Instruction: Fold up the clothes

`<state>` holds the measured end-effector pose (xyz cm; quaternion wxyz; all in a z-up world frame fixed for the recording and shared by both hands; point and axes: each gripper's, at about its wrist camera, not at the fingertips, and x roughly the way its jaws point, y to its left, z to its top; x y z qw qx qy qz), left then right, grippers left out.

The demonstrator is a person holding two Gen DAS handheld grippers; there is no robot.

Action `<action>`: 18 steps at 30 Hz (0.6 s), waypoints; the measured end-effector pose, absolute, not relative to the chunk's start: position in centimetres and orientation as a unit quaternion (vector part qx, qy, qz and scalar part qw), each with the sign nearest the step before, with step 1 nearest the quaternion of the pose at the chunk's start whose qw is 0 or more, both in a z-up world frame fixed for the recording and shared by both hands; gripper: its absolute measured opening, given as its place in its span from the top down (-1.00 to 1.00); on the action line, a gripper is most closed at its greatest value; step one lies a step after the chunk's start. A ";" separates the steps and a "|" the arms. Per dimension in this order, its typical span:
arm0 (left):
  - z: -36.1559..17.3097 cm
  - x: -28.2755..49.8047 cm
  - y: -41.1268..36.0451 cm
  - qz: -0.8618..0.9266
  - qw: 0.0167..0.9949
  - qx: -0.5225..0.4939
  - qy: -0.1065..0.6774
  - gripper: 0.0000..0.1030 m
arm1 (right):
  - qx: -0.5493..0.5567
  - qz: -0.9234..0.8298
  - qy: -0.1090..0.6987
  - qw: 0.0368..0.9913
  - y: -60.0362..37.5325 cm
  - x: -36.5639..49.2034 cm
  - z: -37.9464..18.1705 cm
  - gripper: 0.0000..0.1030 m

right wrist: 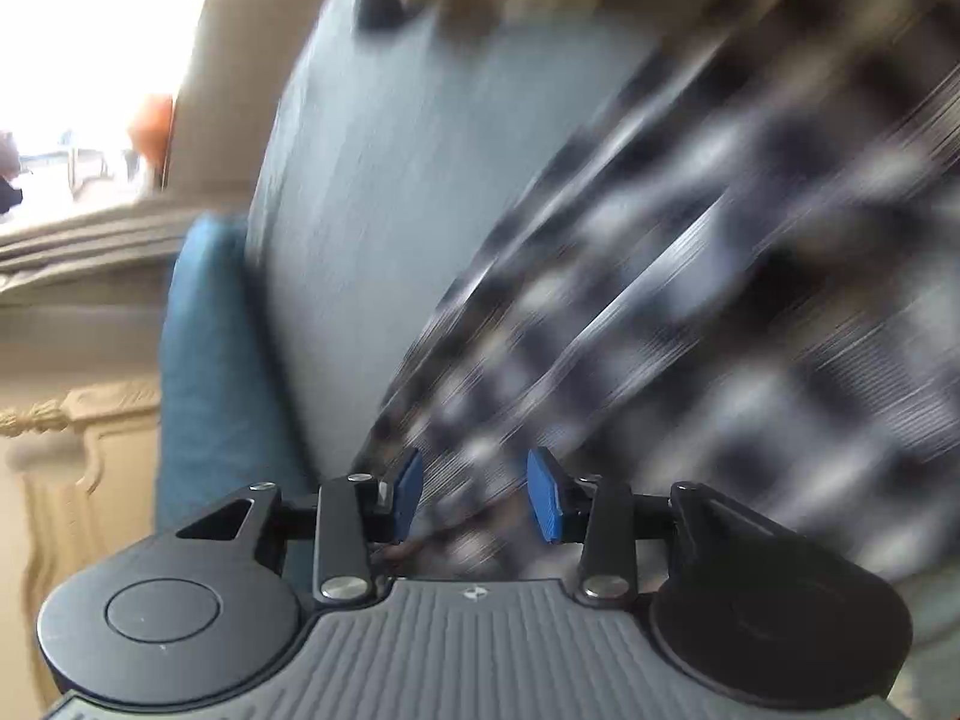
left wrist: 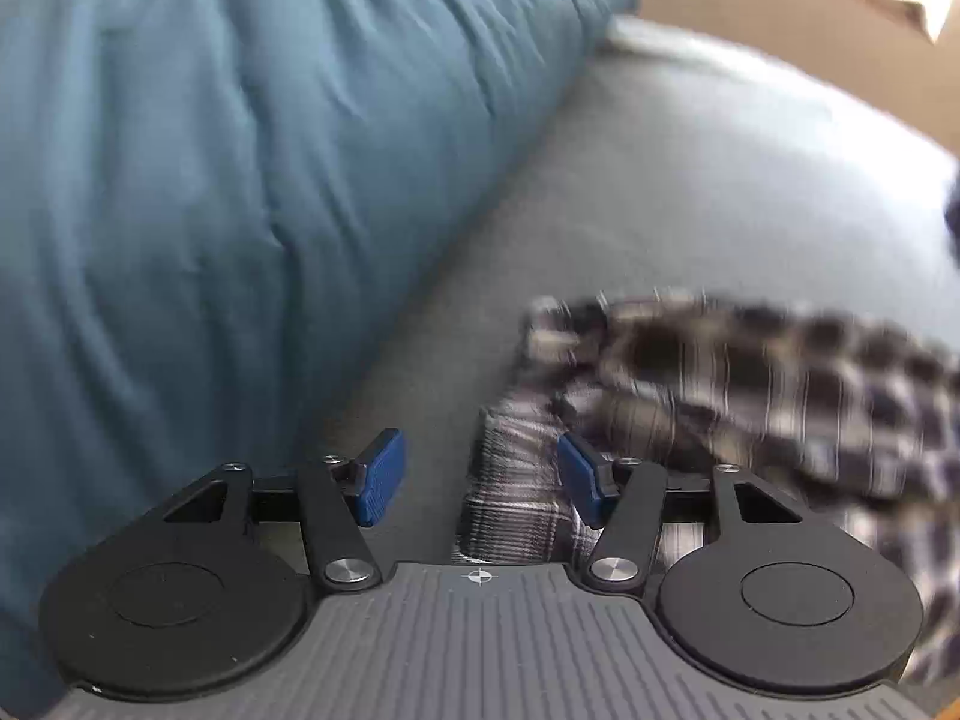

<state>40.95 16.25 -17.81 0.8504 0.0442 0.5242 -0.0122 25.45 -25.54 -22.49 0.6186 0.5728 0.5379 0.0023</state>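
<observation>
A black, white and grey plaid garment (left wrist: 750,384) lies crumpled on the grey bed sheet (left wrist: 690,180), blurred by motion. My left gripper (left wrist: 477,456) hovers open over the garment's left edge; its right blue pad (left wrist: 579,477) is over the plaid cloth and its left pad (left wrist: 381,474) over bare sheet. In the right wrist view the same plaid garment (right wrist: 690,300) fills the right side, heavily smeared. My right gripper (right wrist: 474,471) is open, with plaid cloth showing in the gap between its fingers; whether the pads touch it is unclear.
A large teal pillow (left wrist: 240,180) lies along the left of the sheet, close to my left gripper. It also shows as the teal pillow (right wrist: 204,360) in the right wrist view. Beige carved furniture (right wrist: 72,450) and a bright window (right wrist: 90,60) are at the left.
</observation>
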 end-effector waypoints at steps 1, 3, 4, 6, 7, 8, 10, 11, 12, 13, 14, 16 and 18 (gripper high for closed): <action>-18.3 41.6 16.1 -0.023 0.843 0.051 0.534 -0.10 | 0.580 0.010 0.545 0.606 -23.9 26.4 -22.9 0.20; -19.0 42.6 15.9 -0.041 0.835 0.062 0.546 -0.08 | 0.598 0.016 0.556 0.576 -20.6 28.1 -24.0 0.20; -19.1 43.0 15.9 -0.049 0.835 0.066 0.544 -0.06 | 0.615 0.008 0.559 0.556 -19.0 28.6 -25.0 0.20; -19.4 43.5 15.9 -0.067 0.834 0.072 0.543 0.09 | 0.647 -0.002 0.560 0.517 -16.3 29.3 -26.8 0.21; -19.5 43.6 15.8 -0.075 0.831 0.076 0.546 0.15 | 0.659 -0.017 0.561 0.500 -15.4 29.3 -27.5 0.20; -19.6 43.7 15.8 -0.083 0.829 0.079 0.548 0.22 | 0.671 -0.033 0.562 0.482 -14.6 29.3 -28.2 0.20; -19.8 43.9 15.6 -0.100 0.823 0.088 0.552 0.23 | 0.693 -0.065 0.561 0.447 -13.1 29.1 -29.4 0.20; -19.9 43.8 15.4 -0.107 0.820 0.096 0.553 0.23 | 0.703 -0.080 0.560 0.430 -12.5 28.9 -30.0 0.21; -20.0 43.8 15.3 -0.113 0.818 0.104 0.554 0.23 | 0.707 -0.093 0.563 0.418 -12.0 28.8 -30.4 0.20; -20.1 43.7 15.3 -0.118 0.816 0.111 0.555 0.23 | 0.706 -0.104 0.566 0.412 -11.7 28.7 -30.6 0.21; -20.2 43.6 15.2 -0.123 0.814 0.118 0.555 0.23 | 0.704 -0.115 0.569 0.409 -11.4 28.7 -30.8 0.21; -20.3 43.7 15.1 -0.132 0.812 0.126 0.554 0.23 | 0.700 -0.139 0.571 0.405 -11.1 28.4 -31.0 0.21; -20.4 43.8 15.1 -0.141 0.811 0.137 0.552 0.25 | 0.699 -0.162 0.568 0.404 -11.0 28.1 -31.4 0.22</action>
